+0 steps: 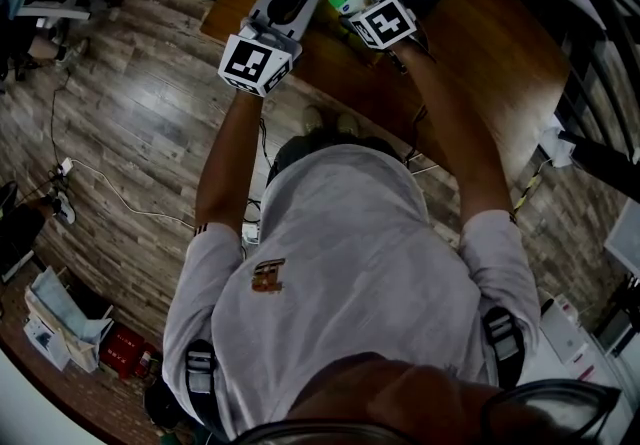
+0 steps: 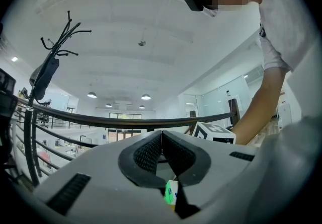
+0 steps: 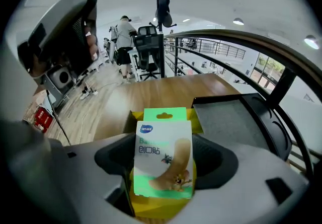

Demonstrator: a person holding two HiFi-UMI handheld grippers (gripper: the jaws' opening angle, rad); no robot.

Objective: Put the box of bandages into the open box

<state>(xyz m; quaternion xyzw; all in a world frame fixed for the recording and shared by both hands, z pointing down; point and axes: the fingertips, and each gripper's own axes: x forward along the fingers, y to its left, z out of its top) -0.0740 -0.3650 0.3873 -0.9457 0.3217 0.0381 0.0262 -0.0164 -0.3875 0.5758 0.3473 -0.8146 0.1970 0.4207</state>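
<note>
Step in hand: the right tongs [image 3: 163, 148] clamp the white-and-green cardboard box of bandages [image 3: 162, 165], holding it upright at the mouth of the yellow open cardboard box [image 3: 132, 116] on the brown wooden counter [image 3: 151, 89].
Left tongs [image 2: 161, 140]: pressed together on nothing, tilted up towards the ceiling, off to the left.
Next move: probably a straight descent between the yellow flaps, then release. A tilt could snag a flap.
Edges: a dark grey tray [image 3: 231, 120] lies just beside the yellow box on its right.
Open room: bare counter beyond and to the left.
</note>
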